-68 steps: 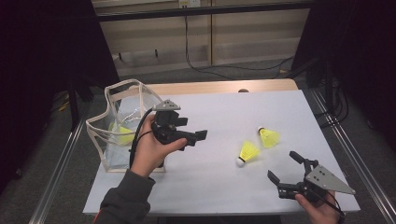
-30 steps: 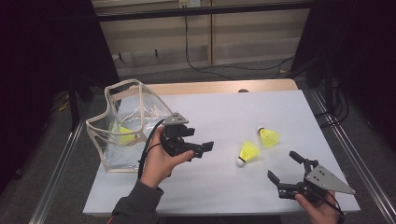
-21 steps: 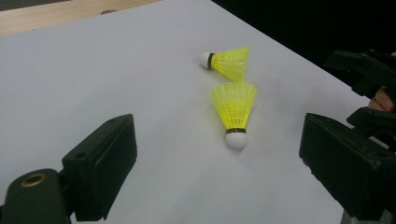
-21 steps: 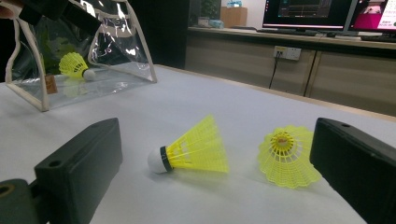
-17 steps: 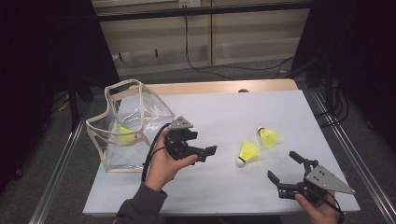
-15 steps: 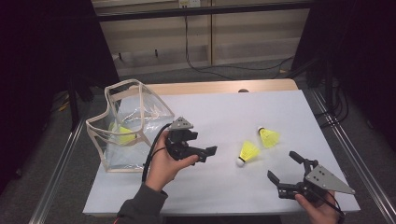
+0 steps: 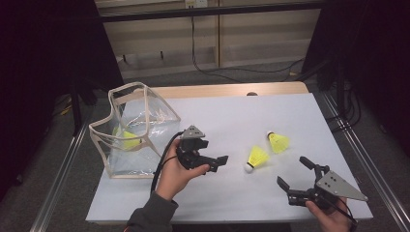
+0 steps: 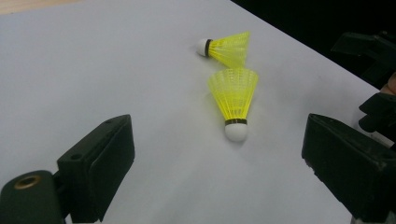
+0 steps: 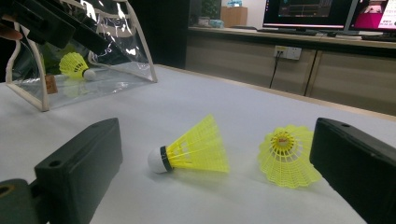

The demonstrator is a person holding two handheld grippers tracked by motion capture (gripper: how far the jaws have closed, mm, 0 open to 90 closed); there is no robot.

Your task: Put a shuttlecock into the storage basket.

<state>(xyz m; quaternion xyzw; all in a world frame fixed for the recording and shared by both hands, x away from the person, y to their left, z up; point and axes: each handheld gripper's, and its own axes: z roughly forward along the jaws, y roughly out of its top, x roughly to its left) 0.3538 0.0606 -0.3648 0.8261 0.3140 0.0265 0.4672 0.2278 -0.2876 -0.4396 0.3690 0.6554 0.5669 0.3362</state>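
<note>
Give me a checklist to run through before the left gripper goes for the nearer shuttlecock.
1. Left gripper open: ok, its fingers stand wide apart with nothing between them.
2. Nearer shuttlecock lined up: ok, in the left gripper view it lies on the table ahead, between the two fingers, cork toward the gripper.
3. Target apart from the second shuttlecock: cannot tell, their skirts look very close.
4. Right gripper out of the way: ok, it is open, on the far side of both shuttlecocks.
5. Clear bag ready: ok, mouth open, one shuttlecock inside.
</note>
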